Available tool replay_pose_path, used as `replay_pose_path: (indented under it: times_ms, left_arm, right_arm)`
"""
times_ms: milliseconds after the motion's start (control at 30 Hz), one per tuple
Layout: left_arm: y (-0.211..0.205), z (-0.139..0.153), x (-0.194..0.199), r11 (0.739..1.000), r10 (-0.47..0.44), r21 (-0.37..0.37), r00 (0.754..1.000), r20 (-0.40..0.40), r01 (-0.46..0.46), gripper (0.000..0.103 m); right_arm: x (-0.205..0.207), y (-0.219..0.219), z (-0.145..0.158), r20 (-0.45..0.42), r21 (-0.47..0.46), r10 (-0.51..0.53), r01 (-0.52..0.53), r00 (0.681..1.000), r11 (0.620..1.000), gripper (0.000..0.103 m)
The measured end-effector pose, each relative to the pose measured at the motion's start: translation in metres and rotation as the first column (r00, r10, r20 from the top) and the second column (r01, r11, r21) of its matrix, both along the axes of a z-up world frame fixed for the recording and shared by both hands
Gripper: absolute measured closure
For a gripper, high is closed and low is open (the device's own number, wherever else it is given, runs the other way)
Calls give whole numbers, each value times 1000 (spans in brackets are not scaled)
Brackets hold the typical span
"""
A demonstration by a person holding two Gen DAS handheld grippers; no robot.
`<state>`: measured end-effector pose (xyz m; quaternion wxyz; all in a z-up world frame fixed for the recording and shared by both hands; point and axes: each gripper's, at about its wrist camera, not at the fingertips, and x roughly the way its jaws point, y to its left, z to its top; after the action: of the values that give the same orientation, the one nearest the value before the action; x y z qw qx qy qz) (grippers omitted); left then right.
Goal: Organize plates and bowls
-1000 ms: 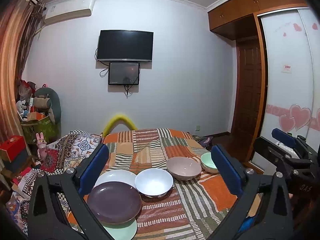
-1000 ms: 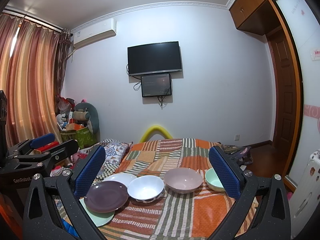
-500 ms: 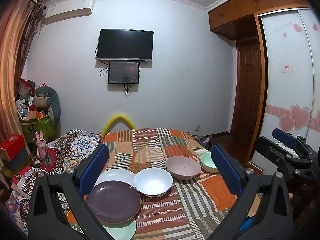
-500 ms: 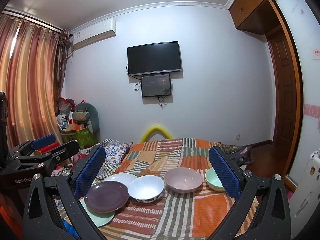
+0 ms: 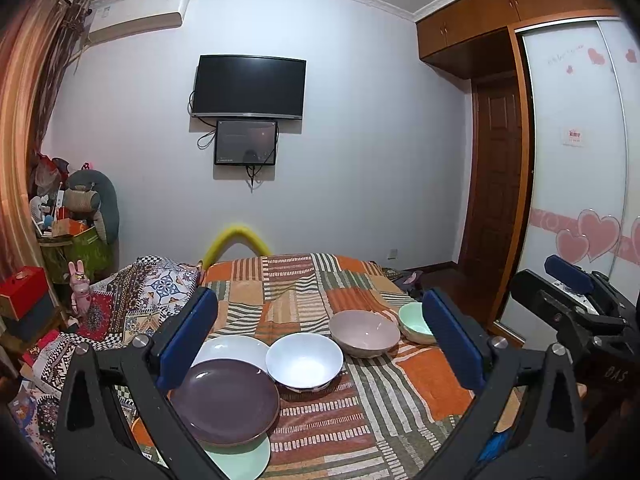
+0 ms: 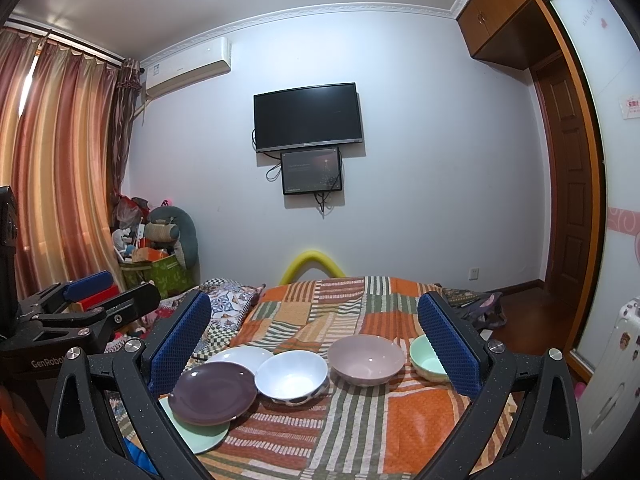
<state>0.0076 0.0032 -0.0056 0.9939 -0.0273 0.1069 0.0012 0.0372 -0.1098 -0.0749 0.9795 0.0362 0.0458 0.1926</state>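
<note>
Both hand-held grippers hover above the near end of a bed covered by an orange, green and white patchwork blanket [image 6: 420, 412]. We see the left gripper [image 5: 318, 350] and the right gripper [image 6: 316, 348] each with blue-padded jaws spread wide and nothing between them. The dishes lie loosely in a row: a dark purple round plate [image 6: 213, 392] overlapping a pale green plate [image 6: 202, 438] and a white plate [image 6: 240, 357]; beside them a white bowl [image 6: 291, 377], a mauve bowl [image 6: 366, 359] and a small mint-green bowl [image 6: 425, 359], apart from one another. We judge the sorting barely begun: bowls remain unnested, plates only partly stacked.
</note>
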Motion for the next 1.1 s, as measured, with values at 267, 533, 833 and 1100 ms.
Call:
replay_pose_path:
  times_ms: [267,533,833,1100]
  left_arm:
    - [0,0,0,1000,1,-1,1000,1,-1,0]
    - [0,0,0,1000,1,-2,1000,1,-1,0]
    - [5,-5,2,1000,6,5,1000,-9,-6,0]
    - [25,-29,10,995,70,77,996,-62,-65,0]
  right_arm:
    - [0,0,-2,3,2,-1,1,1000,1000,0]
    - [0,0,-2,2,3,-1,1,1000,1000,0]
    - [3,3,-5,-13,5,7,-7,1000,1000,0]
    - [22,25,-31,-109,-27,75,-79,991,997,0]
